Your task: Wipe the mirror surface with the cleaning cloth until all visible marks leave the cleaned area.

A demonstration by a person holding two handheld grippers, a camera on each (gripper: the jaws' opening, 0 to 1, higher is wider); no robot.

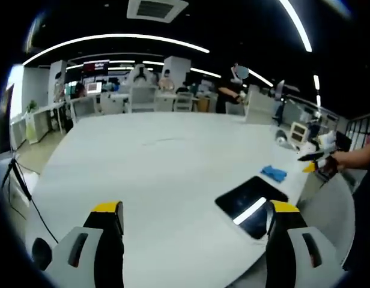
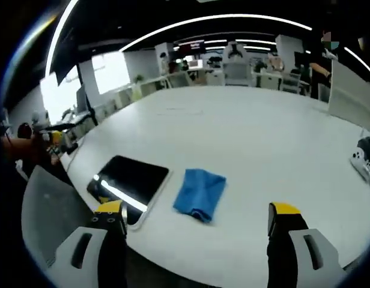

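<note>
On the white counter [image 2: 257, 150], near its curved edge, the blue cloth [image 2: 200, 193] lies flat just beside the mirror [image 2: 130, 179], the two close but apparently not touching. From my right claw [image 2: 197, 231], jaws spread and holding nothing, the cloth sits straight ahead between the jaw tips, with the mirror off to the left, its long side angling away from me. My left claw [image 1: 194, 225] is likewise released and empty; from there the mirror [image 1: 251, 198] lies low to the right by one jaw and the cloth [image 1: 274, 173] beyond it. I judge the right claw nearer the cloth. No container is involved; nothing rests on the mirror.
</note>
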